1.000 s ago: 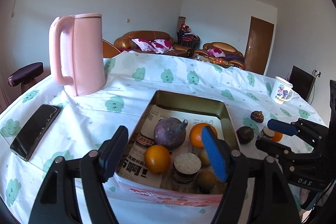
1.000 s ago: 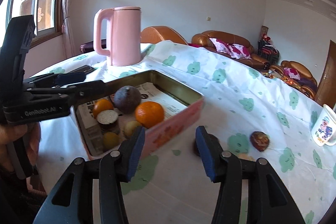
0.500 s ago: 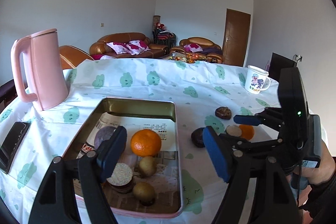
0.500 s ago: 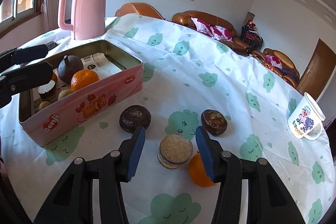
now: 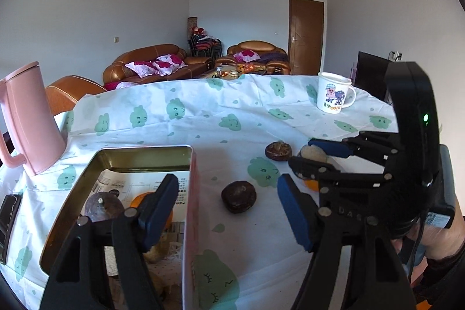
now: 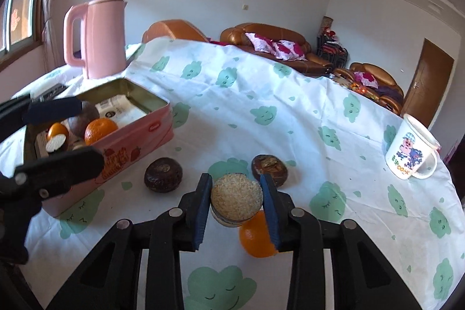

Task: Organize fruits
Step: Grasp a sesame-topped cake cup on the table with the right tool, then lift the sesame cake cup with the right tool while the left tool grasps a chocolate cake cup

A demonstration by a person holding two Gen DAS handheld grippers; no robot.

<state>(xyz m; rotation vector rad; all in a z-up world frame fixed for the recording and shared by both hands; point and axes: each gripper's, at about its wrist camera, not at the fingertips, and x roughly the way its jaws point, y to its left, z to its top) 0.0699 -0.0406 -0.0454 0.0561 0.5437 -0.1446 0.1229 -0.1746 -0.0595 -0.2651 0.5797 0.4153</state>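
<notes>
A cut fruit half [image 6: 237, 198] with a pale grainy face sits between the blue pads of my right gripper [image 6: 236, 202], whose jaws are closing and touch it on both sides. An orange [image 6: 255, 237] lies just behind it on the cloth. Two dark round fruits [image 6: 163, 175] [image 6: 270, 169] lie further out. The pink tin [image 6: 151, 130] holds an orange [image 6: 100, 130], a dark purple fruit [image 6: 84, 118] and other pieces. My left gripper [image 5: 226, 211] hovers at the tin's right wall [image 5: 191, 193], jaws closing with nothing between them; one dark fruit [image 5: 239, 196] lies beyond its tips.
A pink kettle [image 5: 29, 118] stands at the far left behind the tin. A printed mug [image 5: 334, 95] is at the far right near the table's edge. A black phone [image 5: 8, 220] lies left of the tin. Sofas stand beyond the table.
My right gripper went forward around the cut fruit half and closed on it. My left gripper swung right, from over the tin to its right wall, and its jaws narrowed.
</notes>
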